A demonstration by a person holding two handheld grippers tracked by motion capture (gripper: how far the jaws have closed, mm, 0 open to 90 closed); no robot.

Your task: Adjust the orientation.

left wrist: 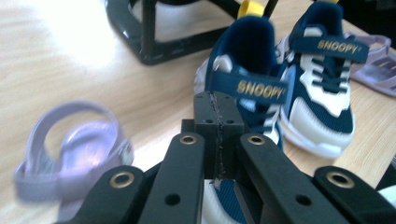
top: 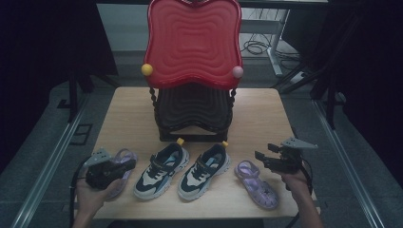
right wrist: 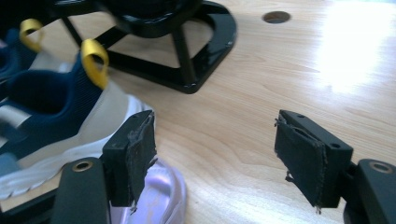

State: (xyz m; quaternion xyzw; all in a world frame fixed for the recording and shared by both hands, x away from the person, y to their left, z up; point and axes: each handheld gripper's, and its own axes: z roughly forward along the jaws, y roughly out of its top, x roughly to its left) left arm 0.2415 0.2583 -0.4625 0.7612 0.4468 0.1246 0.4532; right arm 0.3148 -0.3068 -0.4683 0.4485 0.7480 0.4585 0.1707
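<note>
The left gripper (top: 110,168) is held in the person's left hand (top: 92,192) at the near left corner of the worktop (top: 259,118), body roughly level and pointing toward the middle of the row of shoes. Its jaws are pressed together with nothing between them, as the left gripper view shows; the pads meet edge to edge. It sits above the left purple sandal (top: 122,164), which lies flat on the worktop just beside the left sneaker (top: 161,168). The right gripper (top: 266,159) is held in the right hand (top: 297,183) at the near right corner, also roughly level, pointing left toward the shoes. Its jaws are spread wide and empty; in the right gripper view the heel end of the right purple sandal (top: 256,183) lies low beside the left-hand pad, not pinched. The right sneaker (top: 204,171) stands between the left sneaker and that sandal. Behind the shoes stands a black rack (top: 195,114) with a red top tray (top: 192,40).
</note>
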